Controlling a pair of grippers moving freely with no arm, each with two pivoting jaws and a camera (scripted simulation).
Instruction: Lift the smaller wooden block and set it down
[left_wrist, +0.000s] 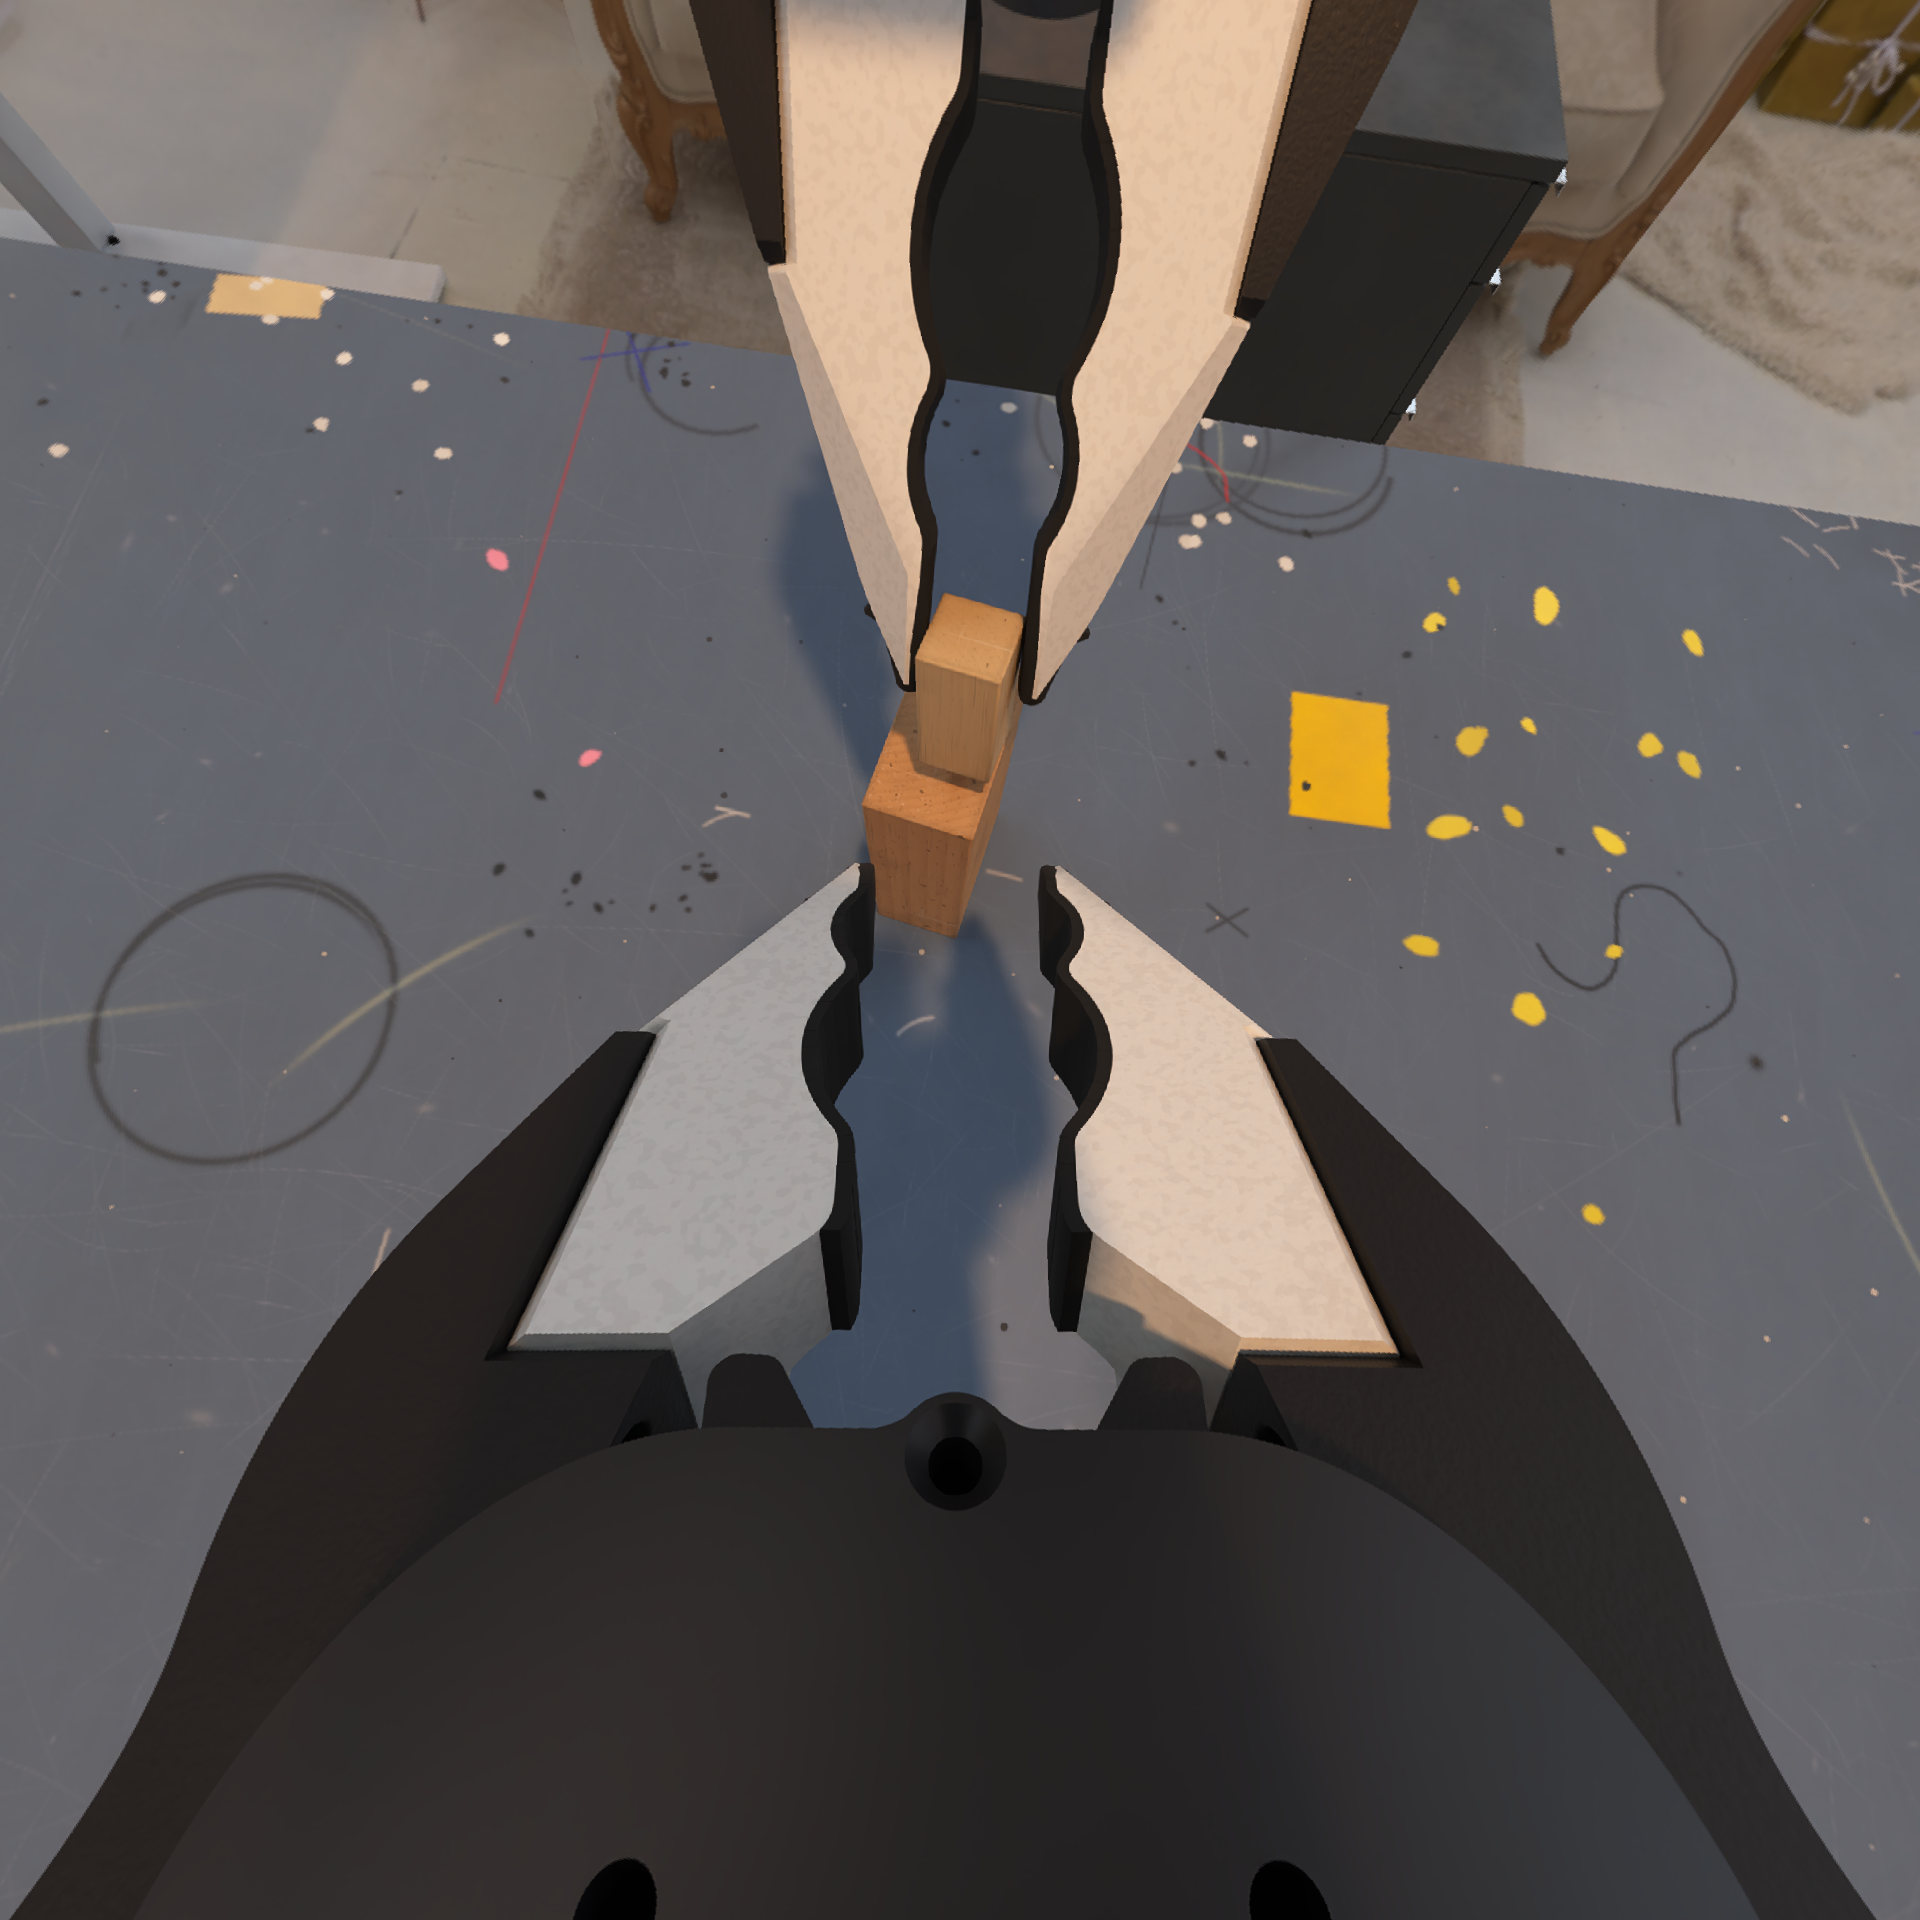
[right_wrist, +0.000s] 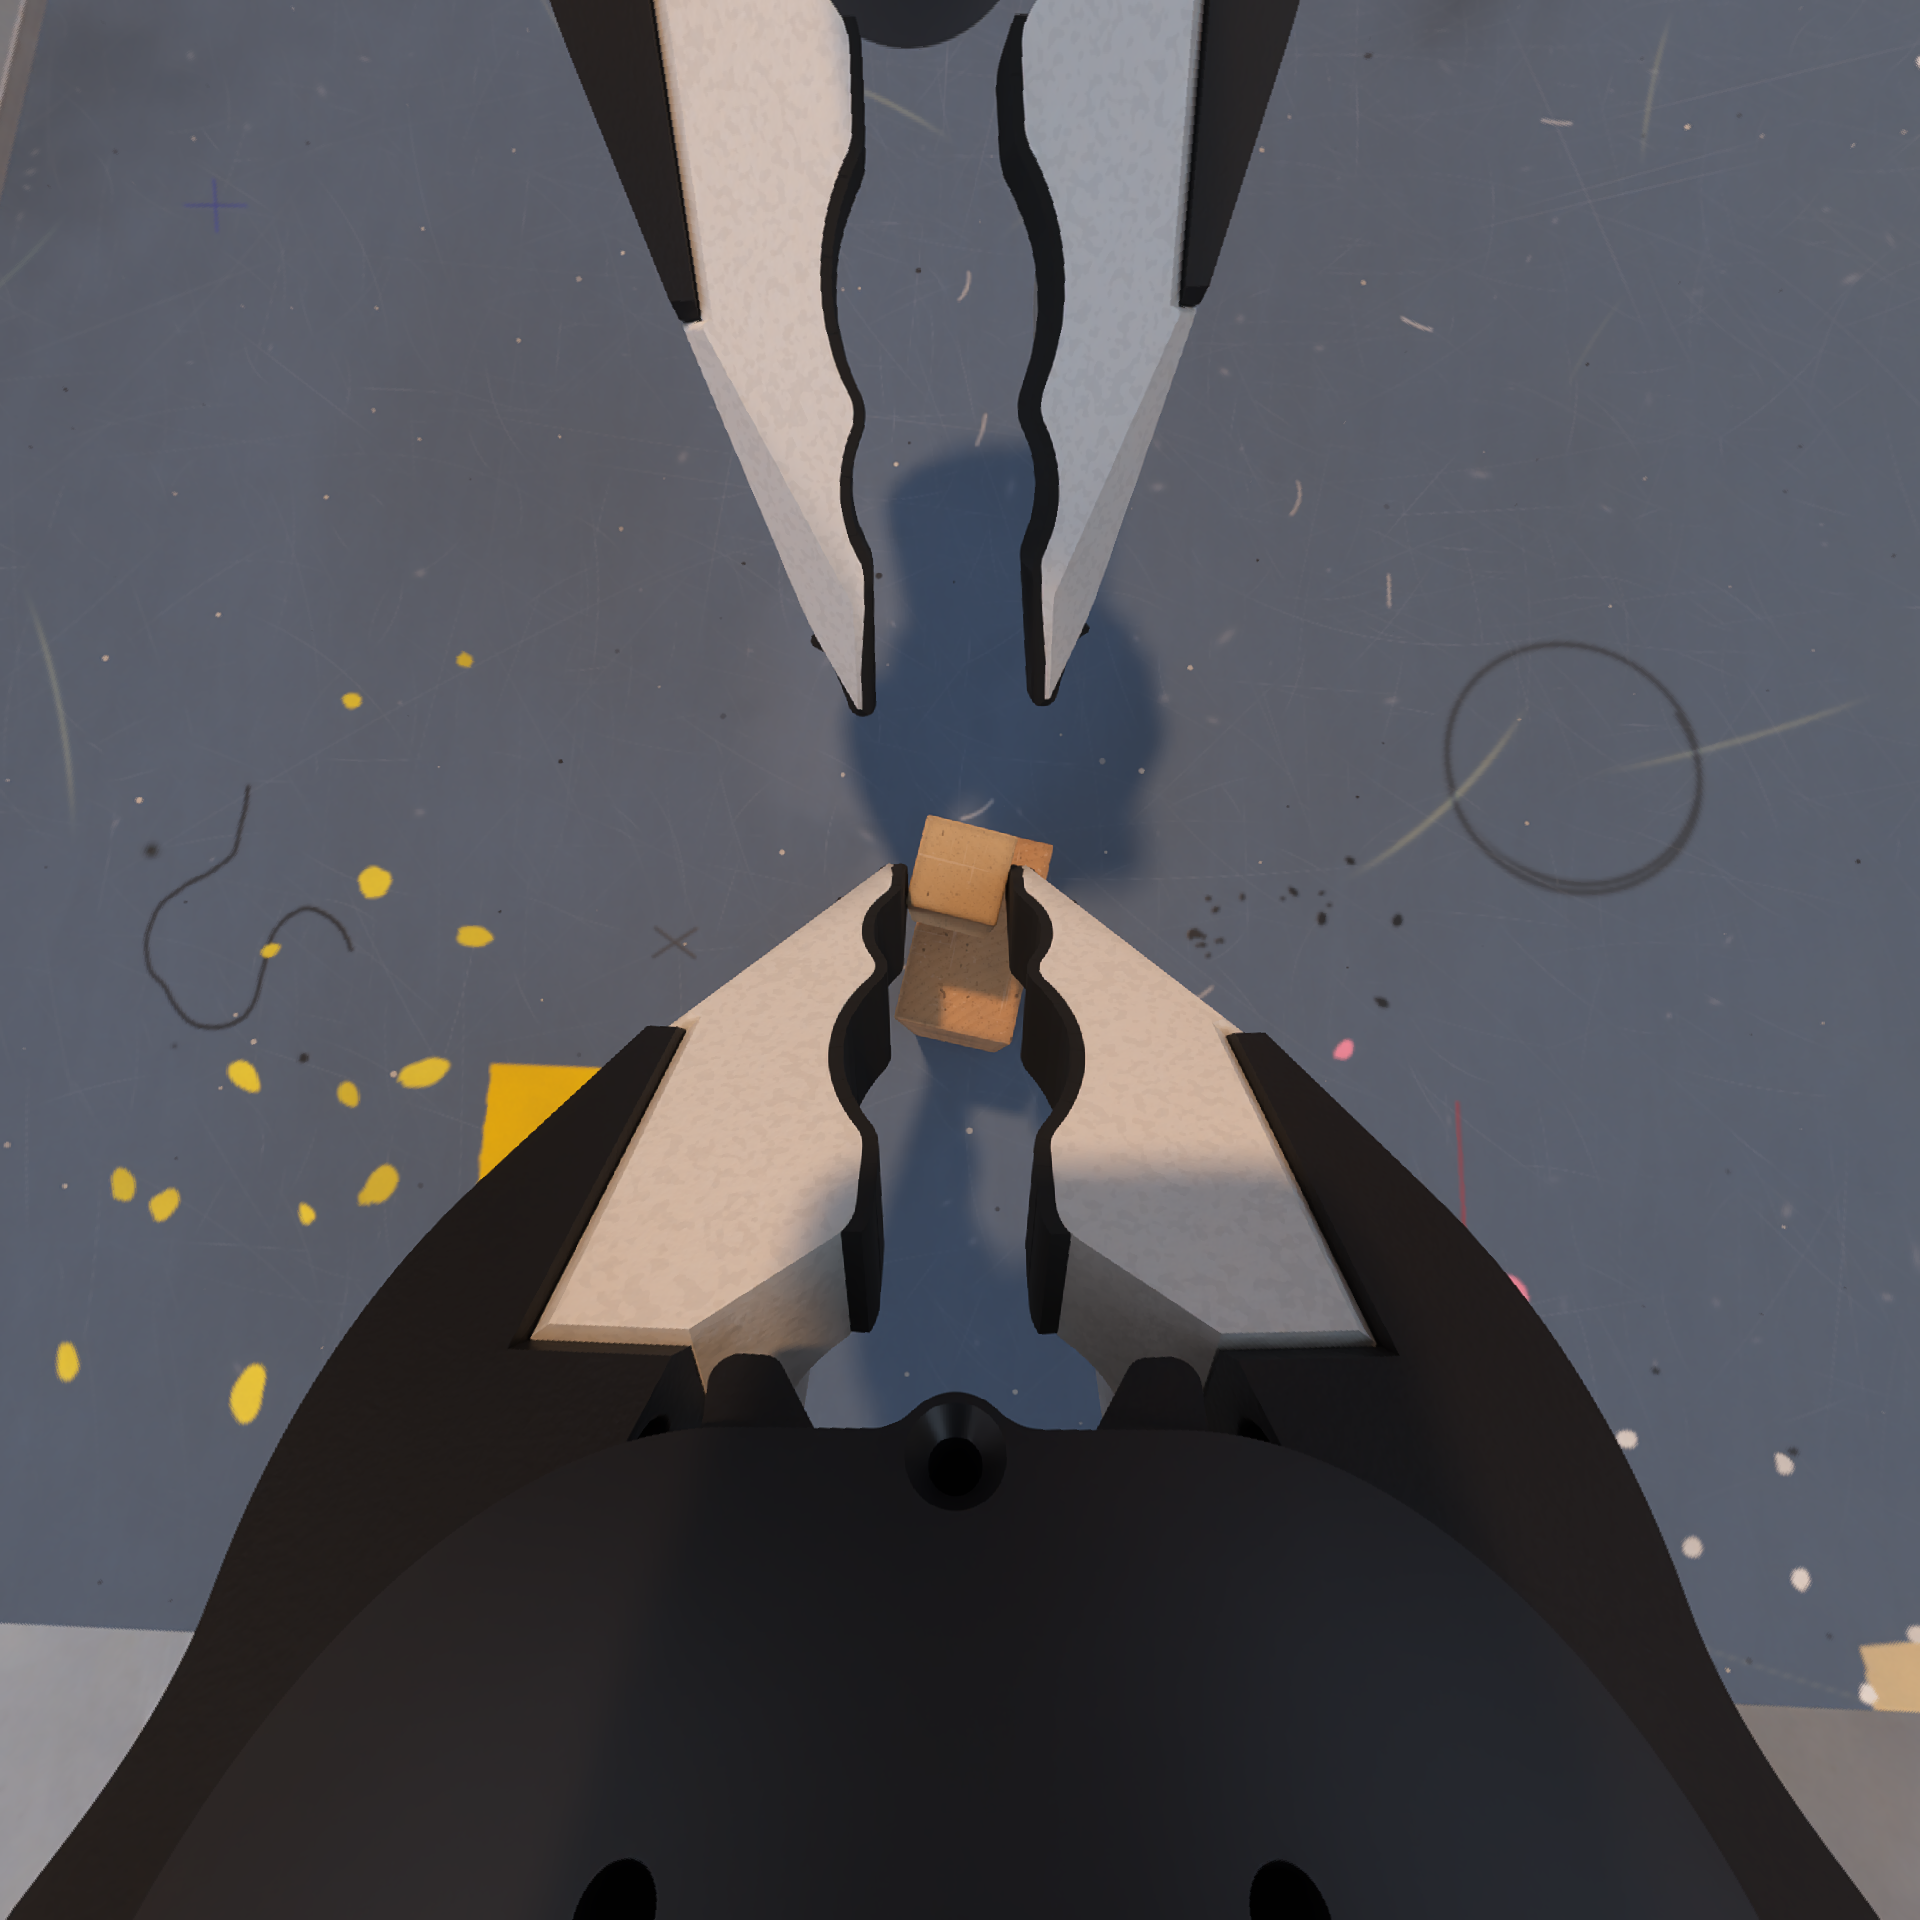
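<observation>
The smaller wooden block (left_wrist: 966, 686) is pale and upright. My right gripper (left_wrist: 968, 686) comes down from above and is shut on its upper part. The block's lower end is at the top face of the larger, more orange block (left_wrist: 928, 847), which stands on the grey table (left_wrist: 416, 727); I cannot tell whether they touch. In the right wrist view my right gripper (right_wrist: 958, 876) pinches the small block (right_wrist: 961, 873) at its tips, and only a corner of the larger block (right_wrist: 1035, 858) shows behind it. My left gripper (left_wrist: 954, 878) is open and empty just in front of the larger block; it also shows in the right wrist view (right_wrist: 953, 701).
The table is speckled with paint spots and pen marks, with a yellow square patch (left_wrist: 1338, 758) to the right. Beyond its far edge stand a black cabinet (left_wrist: 1403, 260), wooden chair legs (left_wrist: 660, 156) and a pale rug (left_wrist: 1766, 260).
</observation>
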